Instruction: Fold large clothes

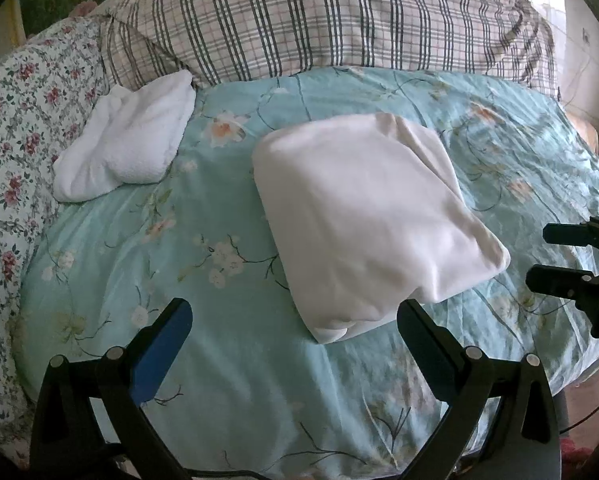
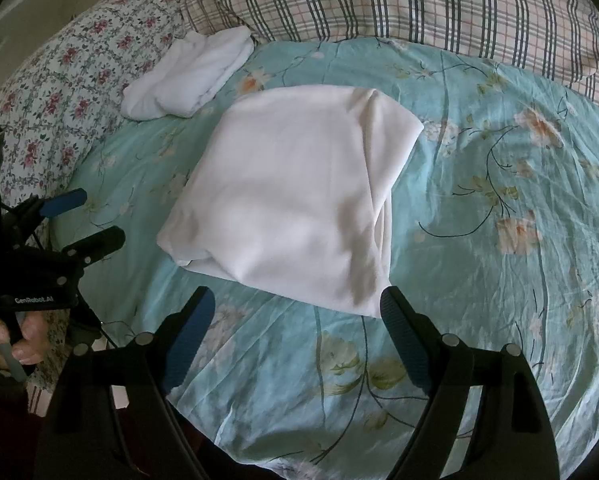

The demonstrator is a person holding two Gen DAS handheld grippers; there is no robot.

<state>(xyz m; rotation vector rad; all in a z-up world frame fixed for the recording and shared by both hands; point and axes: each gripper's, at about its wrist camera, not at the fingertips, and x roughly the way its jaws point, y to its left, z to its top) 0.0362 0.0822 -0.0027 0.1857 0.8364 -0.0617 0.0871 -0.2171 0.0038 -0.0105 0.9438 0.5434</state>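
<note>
White folded garment point(image 2: 283, 196) mid-bed; bedspread point(image 2: 479, 240) bare around.

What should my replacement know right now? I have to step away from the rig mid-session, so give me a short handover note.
Left gripper: open, empty, hovering over the bed just short of the folded white garment.
Right gripper: open, empty, also just short of that garment.
The garment lies as a compact folded rectangle on the teal floral bedsheet. A smaller folded white towel rests near the plaid pillow.
Done: both pieces look folded.
Left: possibly tidying or stacking; no unfolded clothes are visible.
</note>
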